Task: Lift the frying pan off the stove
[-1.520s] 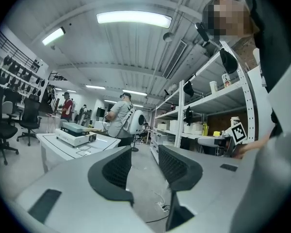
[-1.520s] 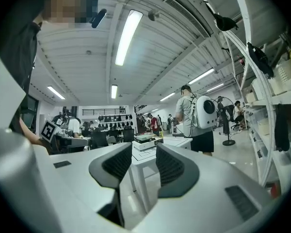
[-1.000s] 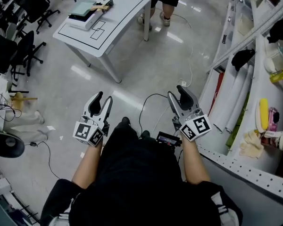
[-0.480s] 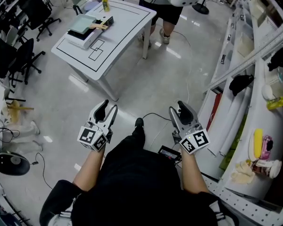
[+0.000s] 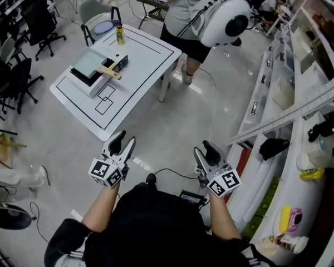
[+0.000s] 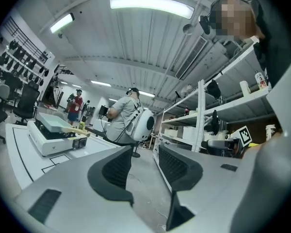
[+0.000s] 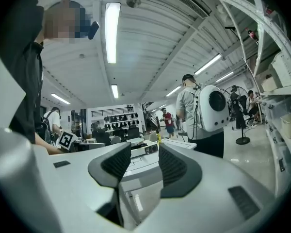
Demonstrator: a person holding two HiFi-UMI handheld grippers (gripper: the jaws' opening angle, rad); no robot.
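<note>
Head view: left tongs [image 5: 124, 142] and right tongs [image 5: 202, 149] both loose and empty, frying pan [image 5: 89, 62] on the stove [image 5: 81, 80] well ahead of them, leftward. Left gripper view: jaws apart, pan off left. Right gripper view: same gap, nothing in it.

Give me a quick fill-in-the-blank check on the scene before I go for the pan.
The left tool and right tool each hold ___.
The frying pan sits on the ___, on the white table.
The bottle on that table is ___.
Missing: nothing; stove; yellow.
</note>
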